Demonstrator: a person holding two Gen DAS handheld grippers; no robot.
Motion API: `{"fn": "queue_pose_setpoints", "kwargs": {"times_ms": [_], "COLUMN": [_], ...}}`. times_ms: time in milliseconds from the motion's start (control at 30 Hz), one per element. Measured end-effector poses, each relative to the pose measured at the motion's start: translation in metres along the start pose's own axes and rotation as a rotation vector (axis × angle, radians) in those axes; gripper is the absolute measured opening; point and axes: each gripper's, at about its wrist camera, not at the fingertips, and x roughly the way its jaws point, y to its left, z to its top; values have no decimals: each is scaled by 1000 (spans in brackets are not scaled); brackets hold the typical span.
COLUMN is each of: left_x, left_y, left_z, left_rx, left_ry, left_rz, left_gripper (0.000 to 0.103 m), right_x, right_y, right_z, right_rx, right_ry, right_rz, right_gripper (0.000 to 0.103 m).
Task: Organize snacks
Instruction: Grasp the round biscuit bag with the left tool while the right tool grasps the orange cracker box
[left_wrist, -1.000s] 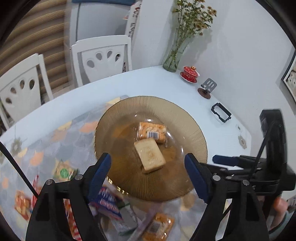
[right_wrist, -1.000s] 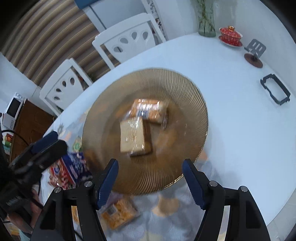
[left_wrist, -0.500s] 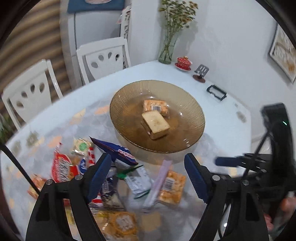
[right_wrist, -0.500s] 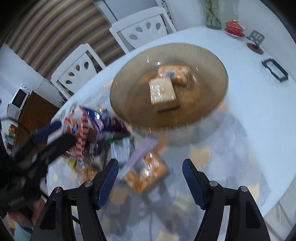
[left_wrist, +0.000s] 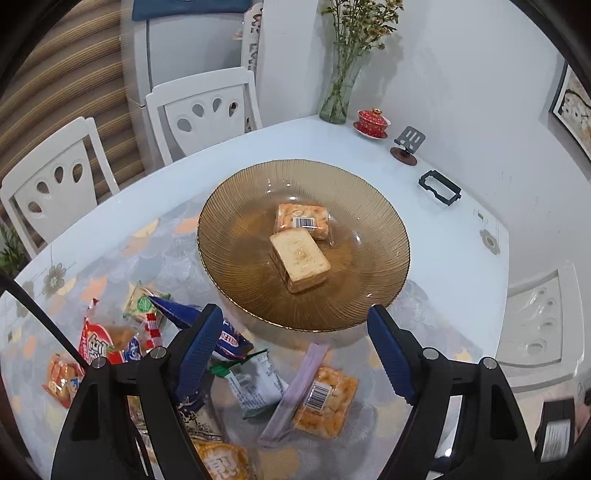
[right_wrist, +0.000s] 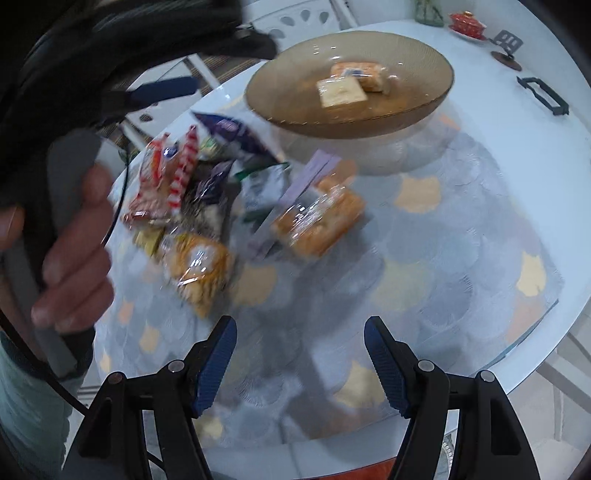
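Both tongs, left (left_wrist: 291, 350) and right (right_wrist: 299, 363), gape empty; ahead, the crinkly cracker packet (left_wrist: 325, 402) looks light, slippery, best pinched across its middle.

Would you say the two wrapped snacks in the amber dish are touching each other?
Touching: the left wrist view shows the toast packet overlapping the orange packet's near edge.

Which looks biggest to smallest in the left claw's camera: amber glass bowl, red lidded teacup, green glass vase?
1. Amber glass bowl
2. Green glass vase
3. Red lidded teacup
The bowl is nearer the camera, which exaggerates it.
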Motion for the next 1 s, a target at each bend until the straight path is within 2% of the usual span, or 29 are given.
{"fn": "queue_pose_setpoints", "kwargs": {"times_ms": [100, 233, 300, 400, 533, 600, 733, 900, 1000], "left_x": [-11, -48, -69, -94, -109, -108, -84, -33, -7], "left_y": [9, 36, 59, 93, 138, 149, 150, 138, 125], "left_z": [-5, -22, -40, -74, -132, -156, -181, -176, -167], "left_rx": [-25, -76, -114, -188, -325, -369, -445, -563, -529], "left_ry": [7, -20, -36, -42, 27, 59, 149, 220, 255], "left_rz": [-4, 45, 102, 224, 257, 247, 118, 34, 21], "left_gripper": [79, 81, 86, 87, 87, 87, 87, 87, 87], "right_x": [-2, -10, -9, -3, 11, 17, 37, 65, 73], "right_y": [11, 15, 11, 5, 10, 16, 26, -6, -14], "right_z": [-3, 0, 4, 12, 20, 24, 38, 55, 63], "right_rx": [-26, -67, -57, -44, -80, -105, -122, 96, 135], "right_ry": [-9, -51, -56, -39, -6, 3, 33, 111, 116], "right_rz": [-12, -20, -1, 27, -3, -12, -23, -19, -50], "right_gripper": [69, 73, 83, 83, 83, 83, 83, 83, 83]}}
